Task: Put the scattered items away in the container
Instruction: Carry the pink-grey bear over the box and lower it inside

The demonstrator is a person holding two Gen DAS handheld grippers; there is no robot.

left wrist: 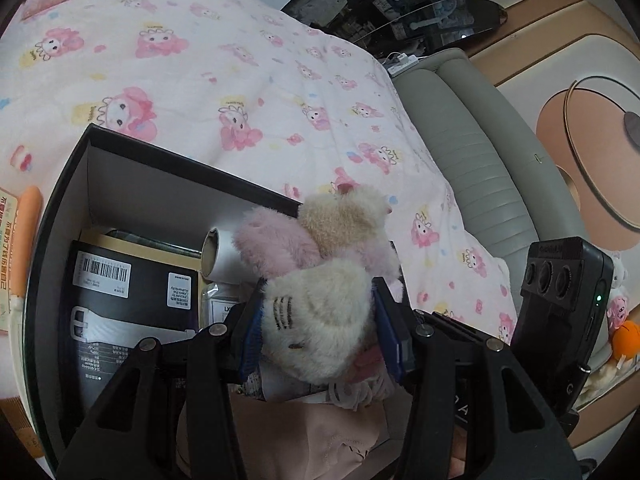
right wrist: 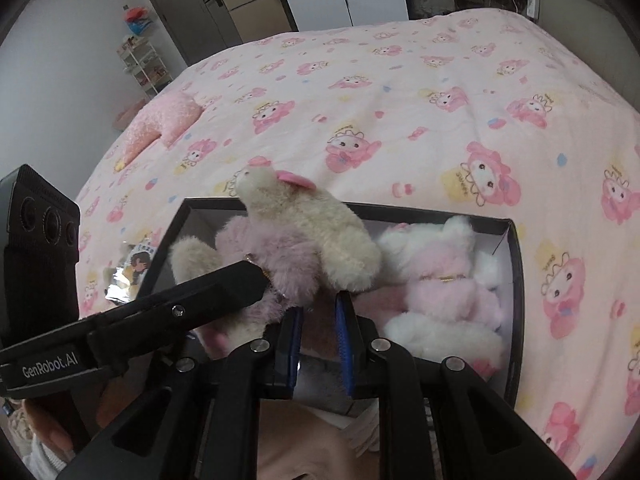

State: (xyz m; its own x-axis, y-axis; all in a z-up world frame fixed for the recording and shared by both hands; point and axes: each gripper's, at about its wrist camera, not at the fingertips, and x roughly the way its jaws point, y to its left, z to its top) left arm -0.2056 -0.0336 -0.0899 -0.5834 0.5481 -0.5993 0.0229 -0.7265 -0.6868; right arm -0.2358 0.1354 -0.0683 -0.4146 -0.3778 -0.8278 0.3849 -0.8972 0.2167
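the left gripper [left wrist: 316, 328] is clamped on a fluffy cream and pink plush toy [left wrist: 320, 280], its blue-padded fingers [left wrist: 250, 336] pressing the toy's cream head from either side, and holds it over the near corner of an open black cardboard box with a white inside [left wrist: 132, 184]. the box sits on a bed spread with a pink blanket printed with cartoon rabbits [left wrist: 240, 80]. in the left wrist view the box holds a black carton with a barcode label [left wrist: 132, 300] lying flat and a white roll on a cardboard tube [left wrist: 224, 254] beside it, with the held toy partly overhanging both. in the right wrist view the same toy hangs above the box's left half, and a second plush toy in white and pink fur [right wrist: 444, 284] lies inside the right half against the wall. the right gripper [right wrist: 320, 344] hovers at the near rim with its jaws narrow; whether anything is pinched between them cannot be told. a pink star-shaped cushion [right wrist: 160, 128] lies well apart on the blanket.
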